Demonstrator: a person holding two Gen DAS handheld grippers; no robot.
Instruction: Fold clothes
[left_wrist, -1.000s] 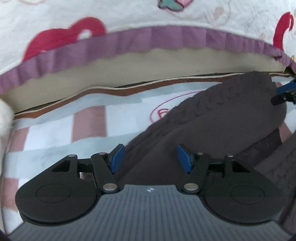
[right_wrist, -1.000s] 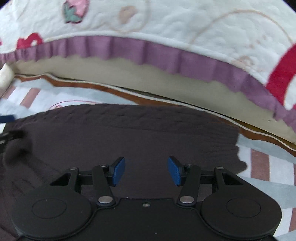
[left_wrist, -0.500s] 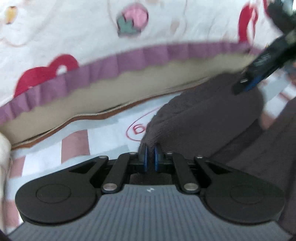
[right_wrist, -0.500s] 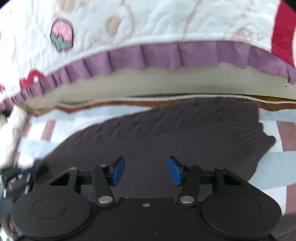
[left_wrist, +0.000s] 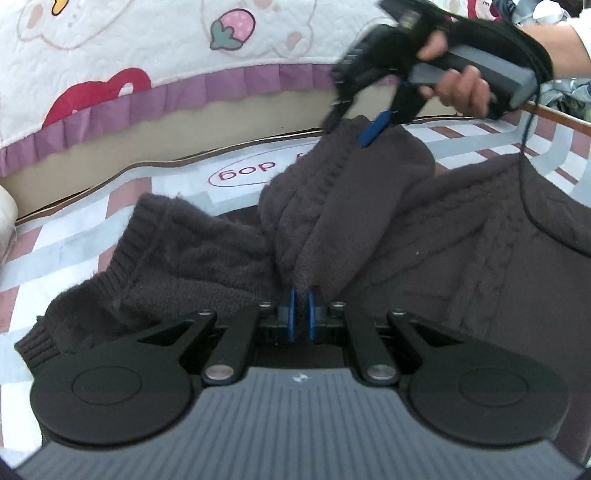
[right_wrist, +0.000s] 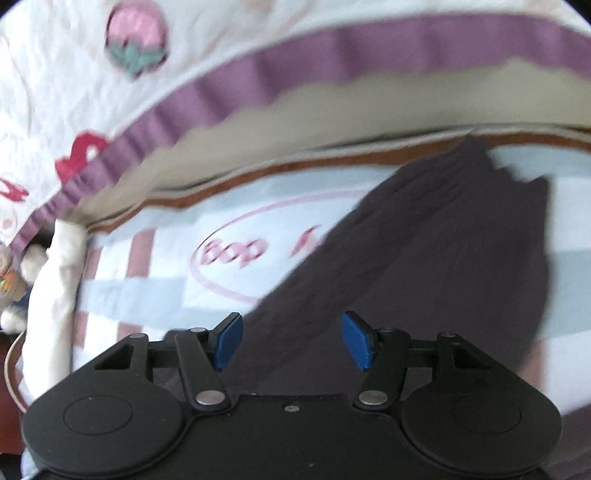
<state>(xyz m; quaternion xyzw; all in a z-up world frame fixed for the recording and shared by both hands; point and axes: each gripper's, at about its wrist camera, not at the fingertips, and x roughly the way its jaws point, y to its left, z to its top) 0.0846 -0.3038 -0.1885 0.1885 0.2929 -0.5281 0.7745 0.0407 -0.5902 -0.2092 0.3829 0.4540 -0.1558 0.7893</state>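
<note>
The left wrist camera sits just behind the left hand-held gripper (left_wrist: 300, 317), close above the dark sweater (left_wrist: 461, 229), and looks low across the checked sheet (left_wrist: 74, 254) toward the quilt's purple frill (left_wrist: 229, 85), with the right hand-held gripper (left_wrist: 371, 127) in view at upper right. The right wrist camera rides behind its own blue fingers (right_wrist: 229, 339), tilted and blurred, and faces the same way from a bit further off the cloth. Both views share the sweater, the sheet's oval pink print (left_wrist: 247, 173), the frill and the strawberry quilt (right_wrist: 55, 66).

Left tongs (left_wrist: 300, 314) clamped, right tongs (right_wrist: 291, 339) agape
</note>
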